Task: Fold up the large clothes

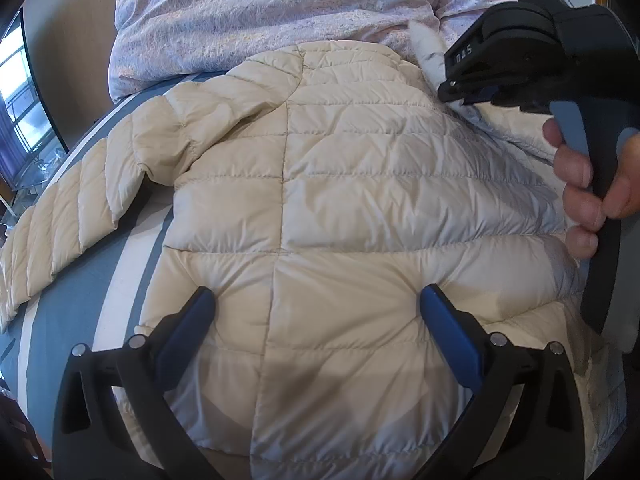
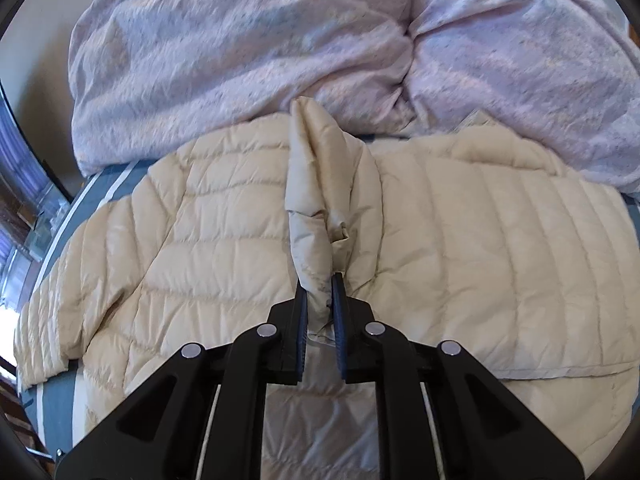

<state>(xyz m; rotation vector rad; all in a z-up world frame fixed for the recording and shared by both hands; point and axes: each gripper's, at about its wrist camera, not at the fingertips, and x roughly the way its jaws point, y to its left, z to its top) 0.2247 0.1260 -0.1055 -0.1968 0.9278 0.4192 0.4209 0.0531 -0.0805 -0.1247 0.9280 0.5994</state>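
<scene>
Jacket (image 2: pixel 224 240) flat on bed (image 1: pixel 60 320), sleeve-to-sleeve across | right gripper (image 2: pixel 320 292) fingers clamp bunched sleeve (image 2: pixel 316 200) over back panel | left gripper (image 1: pixel 316 300) fingers spread wide, empty, at hem

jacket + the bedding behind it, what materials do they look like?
Cream jacket: thin, smooth synthetic shell, probably nylon or polyester, with soft fill; faint sheen, fine crinkles, stitched puffy channels. Lilac duvet: matte woven cotton-like fabric with a speckled print, loosely rumpled. Striped sheet: flat matte cloth; fibre can't be told.
</scene>
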